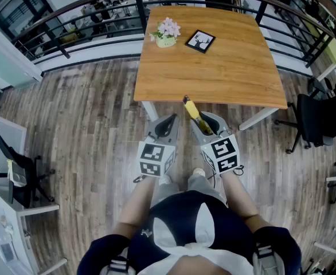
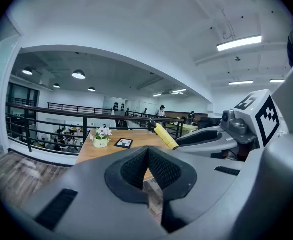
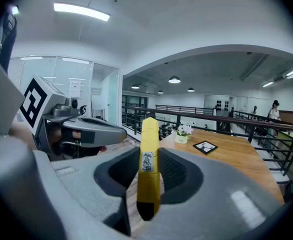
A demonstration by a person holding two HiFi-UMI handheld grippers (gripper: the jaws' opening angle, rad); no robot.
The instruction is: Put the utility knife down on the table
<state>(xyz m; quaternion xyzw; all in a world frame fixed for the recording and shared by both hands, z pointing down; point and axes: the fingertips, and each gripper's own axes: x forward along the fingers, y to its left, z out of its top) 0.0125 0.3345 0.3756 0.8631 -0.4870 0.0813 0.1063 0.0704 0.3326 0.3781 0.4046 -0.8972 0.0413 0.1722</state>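
A yellow utility knife sticks forward out of my right gripper, whose jaws are shut on it. In the right gripper view the knife stands upright between the black pads, its tip toward the wooden table. The knife hangs in the air just short of the table's near edge. My left gripper is beside it on the left. Its jaws are shut with nothing between them. From the left gripper view the knife shows to the right.
On the far part of the table stand a small flower pot and a black picture frame. A black railing runs behind the table. A dark office chair stands at the right, over a wood-plank floor.
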